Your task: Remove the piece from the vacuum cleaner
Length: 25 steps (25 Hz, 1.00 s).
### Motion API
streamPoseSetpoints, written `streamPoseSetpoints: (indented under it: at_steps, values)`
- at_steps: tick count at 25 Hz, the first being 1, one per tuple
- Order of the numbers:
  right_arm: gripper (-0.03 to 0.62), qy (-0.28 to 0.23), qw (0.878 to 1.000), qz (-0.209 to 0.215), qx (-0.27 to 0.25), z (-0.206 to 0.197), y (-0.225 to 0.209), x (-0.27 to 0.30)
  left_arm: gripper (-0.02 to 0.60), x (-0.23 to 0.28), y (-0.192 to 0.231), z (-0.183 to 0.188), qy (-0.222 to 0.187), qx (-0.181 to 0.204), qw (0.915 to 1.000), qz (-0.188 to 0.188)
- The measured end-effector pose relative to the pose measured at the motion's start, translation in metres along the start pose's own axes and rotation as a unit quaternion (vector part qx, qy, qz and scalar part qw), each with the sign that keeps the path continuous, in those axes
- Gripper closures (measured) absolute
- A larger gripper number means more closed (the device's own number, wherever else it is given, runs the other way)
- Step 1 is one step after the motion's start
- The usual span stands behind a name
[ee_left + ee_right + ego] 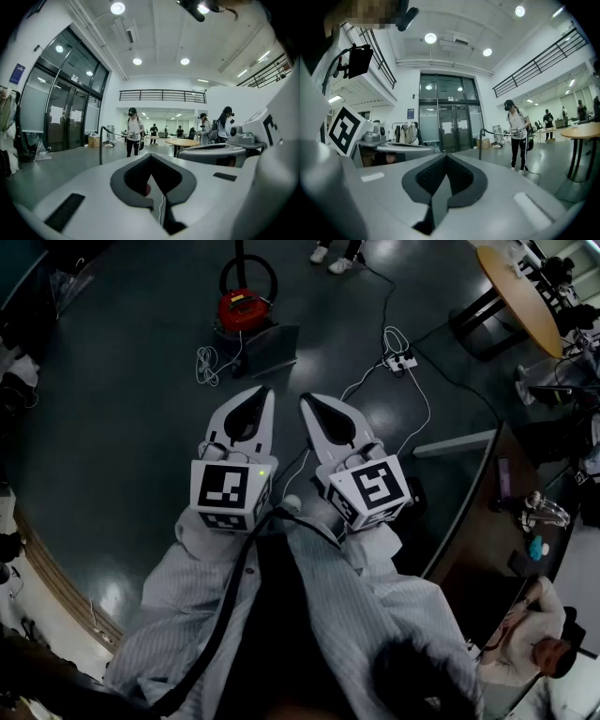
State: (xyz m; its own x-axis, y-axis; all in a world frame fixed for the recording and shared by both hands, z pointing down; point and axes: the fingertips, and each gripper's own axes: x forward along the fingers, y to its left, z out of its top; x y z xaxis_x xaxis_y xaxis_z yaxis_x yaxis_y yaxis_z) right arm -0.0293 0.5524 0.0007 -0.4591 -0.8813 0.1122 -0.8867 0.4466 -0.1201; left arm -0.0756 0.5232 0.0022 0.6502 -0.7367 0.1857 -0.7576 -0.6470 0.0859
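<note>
The red vacuum cleaner stands on the dark floor far ahead, with a black hose looping over it. My left gripper and right gripper are held side by side in front of me, well short of it. Both are shut with nothing between the jaws. In the left gripper view the left gripper has its dark pads meeting, and a bit of the red vacuum cleaner shows through the gap. The right gripper looks the same in its own view. The hose rises beyond it.
A grey panel lies beside the vacuum. White cables and a power strip trail on the floor to the right. A round wooden table stands at the top right and a dark desk at the right. A person stands beyond the vacuum.
</note>
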Motion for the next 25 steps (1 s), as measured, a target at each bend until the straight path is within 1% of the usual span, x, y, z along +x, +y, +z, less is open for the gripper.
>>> streamPoseSetpoints:
  at_steps: [8, 15, 21, 25]
  values:
    - [0.595, 0.001, 1.0, 0.0, -0.002, -0.002, -0.01, -0.007, 0.578, 0.007, -0.011, -0.002, 0.0, 0.004, 1.0, 0.0]
    - [0.594, 0.007, 1.0, 0.003, 0.001, -0.013, -0.019, -0.005, 0.578, 0.015, -0.004, -0.009, 0.002, 0.003, 0.9997, 0.026]
    - [0.594, 0.028, 0.999, 0.008, 0.018, -0.034, -0.043, 0.013, 0.578, 0.039, 0.012, -0.032, 0.03, -0.008, 0.9987, 0.04]
    - [0.594, 0.046, 0.999, 0.011, 0.027, -0.049, -0.072, 0.048, 0.578, 0.077, 0.037, -0.05, 0.053, -0.014, 0.9973, 0.049]
